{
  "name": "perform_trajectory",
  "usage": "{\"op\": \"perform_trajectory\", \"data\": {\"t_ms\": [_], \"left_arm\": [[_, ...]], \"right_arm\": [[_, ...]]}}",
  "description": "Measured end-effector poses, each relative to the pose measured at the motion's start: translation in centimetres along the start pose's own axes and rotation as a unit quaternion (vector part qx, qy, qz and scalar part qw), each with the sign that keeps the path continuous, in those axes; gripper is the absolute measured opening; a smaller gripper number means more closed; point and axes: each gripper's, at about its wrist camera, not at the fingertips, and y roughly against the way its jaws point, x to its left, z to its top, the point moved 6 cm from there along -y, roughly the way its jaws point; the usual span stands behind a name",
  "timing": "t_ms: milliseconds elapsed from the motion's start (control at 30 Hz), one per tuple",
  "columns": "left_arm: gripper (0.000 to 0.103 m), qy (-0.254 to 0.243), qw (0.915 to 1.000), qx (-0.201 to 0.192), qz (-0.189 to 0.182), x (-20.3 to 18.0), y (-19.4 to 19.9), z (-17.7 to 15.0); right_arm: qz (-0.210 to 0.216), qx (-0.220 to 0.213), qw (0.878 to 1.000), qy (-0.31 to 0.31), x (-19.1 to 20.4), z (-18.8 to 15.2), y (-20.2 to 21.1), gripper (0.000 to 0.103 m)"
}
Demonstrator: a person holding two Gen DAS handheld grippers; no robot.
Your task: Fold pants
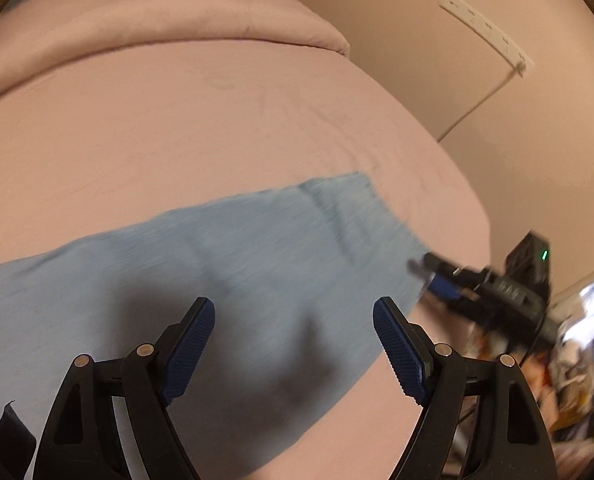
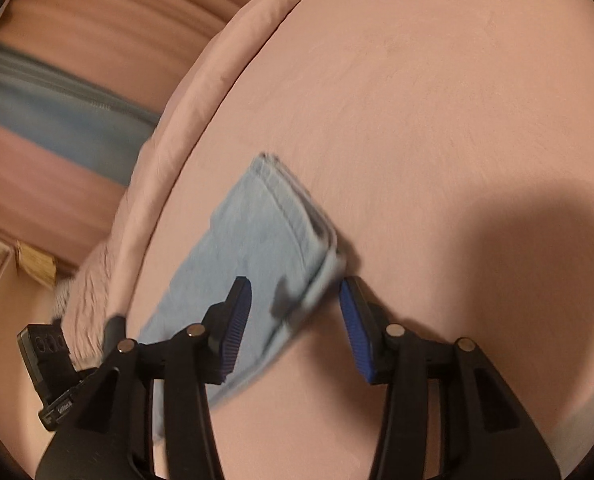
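Light blue pants lie flat across the pink bed sheet. My left gripper is open and empty, hovering over the middle of the pants. The right gripper shows at the right in the left wrist view, at the pants' right end. In the right wrist view the pants show a stitched, layered hem edge. My right gripper is open, its jaws either side of that edge, holding nothing. Both views are motion-blurred.
A rolled pink duvet lies along the bed's far side. A wall with a white power strip and cable stands right of the bed. Clutter sits at the lower right. The bed edge curves near the pants' right end.
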Motion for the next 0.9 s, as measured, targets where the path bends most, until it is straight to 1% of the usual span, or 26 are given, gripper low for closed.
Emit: {"op": "perform_trajectory", "data": {"t_ms": [33, 67, 133, 167, 200, 233, 267, 300, 400, 433, 467, 500, 533, 600, 667, 733, 800, 833, 867, 900], "left_arm": [[0.082, 0.013, 0.9999, 0.007, -0.009, -0.1, -0.6, 0.6], [0.082, 0.026, 0.9995, 0.012, -0.013, -0.1, -1.3, 1.1], [0.082, 0.061, 0.9978, 0.027, 0.000, 0.7, -2.6, 1.7], [0.082, 0.082, 0.9955, 0.045, 0.015, 1.4, -3.2, 1.6], [0.082, 0.096, 0.9939, 0.052, 0.019, 1.8, -3.7, 1.4], [0.082, 0.112, 0.9920, 0.058, 0.008, 2.1, -4.0, 1.2], [0.081, 0.124, 0.9902, 0.064, -0.007, 2.3, -4.4, 0.9], [0.082, 0.130, 0.9894, 0.063, -0.012, 2.7, -4.6, 0.6], [0.080, 0.153, 0.9870, 0.040, -0.024, 3.7, -4.2, 0.3], [0.076, 0.158, 0.9864, 0.036, -0.028, 3.9, -4.0, 0.1], [0.069, 0.160, 0.9860, 0.033, -0.032, 4.2, -3.7, -0.1], [0.065, 0.171, 0.9840, 0.033, -0.039, 4.8, -3.3, -0.5], [0.061, 0.192, 0.9797, 0.033, -0.049, 5.5, -2.8, -0.9], [0.061, 0.225, 0.9721, 0.019, -0.062, 7.0, -1.2, -1.5], [0.061, 0.233, 0.9710, 0.005, -0.054, 8.3, 0.7, -2.4], [0.061, 0.236, 0.9709, 0.000, -0.041, 9.6, 2.0, -3.6], [0.060, 0.257, 0.9641, -0.007, -0.068, 10.8, 2.4, -4.7], [0.056, 0.263, 0.9619, -0.013, -0.075, 11.3, 2.4, -5.2], [0.053, 0.262, 0.9619, -0.017, -0.078, 11.6, 2.3, -5.5], [0.053, 0.264, 0.9605, -0.022, -0.085, 11.8, 2.4, -5.6]], "right_arm": [[-0.004, -0.005, 1.000, -0.003, 0.0, 0.4, -0.3, 0.043], [-0.007, -0.008, 1.000, -0.002, -0.3, -0.8, 1.3, 0.042], [-0.025, -0.010, 1.000, 0.008, 0.0, -0.9, 1.2, 0.023], [-0.027, -0.009, 1.000, 0.011, 0.3, -0.7, 1.0, 0.022], [-0.023, -0.009, 1.000, 0.014, 0.4, -0.6, 1.0, 0.020], [-0.022, -0.009, 1.000, 0.019, 0.6, -0.6, 1.1, 0.019], [-0.020, -0.009, 0.999, 0.024, 0.6, -0.6, 1.3, 0.019], [-0.019, -0.010, 0.999, 0.029, 0.7, -0.5, 1.4, 0.019], [-0.010, -0.015, 0.999, 0.044, 1.6, -0.3, 1.7, 0.018], [-0.009, -0.020, 0.999, 0.042, 2.0, -0.2, 1.2, 0.018], [-0.007, -0.022, 0.998, 0.050, 2.6, -0.2, 1.4, 0.018], [-0.003, -0.026, 0.998, 0.060, 3.3, -0.2, 1.6, 0.018], [-0.001, -0.029, 0.997, 0.067, 3.9, -0.1, 1.7, 0.018], [0.006, -0.033, 0.996, 0.088, 5.6, -0.1, 2.3, 0.017], [0.015, -0.038, 0.994, 0.105, 7.1, -0.2, 2.8, 0.017], [0.022, -0.041, 0.991, 0.125, 8.8, -0.5, 3.2, 0.017], [0.031, -0.040, 0.988, 0.149, 10.9, -1.1, 3.6, 0.017], [0.035, -0.038, 0.986, 0.159, 12.0, -1.4, 3.5, 0.017], [0.041, -0.035, 0.984, 0.170, 13.1, -1.8, 3.3, 0.017], [0.048, -0.030, 0.982, 0.179, 14.2, -2.3, 3.2, 0.017]]}}
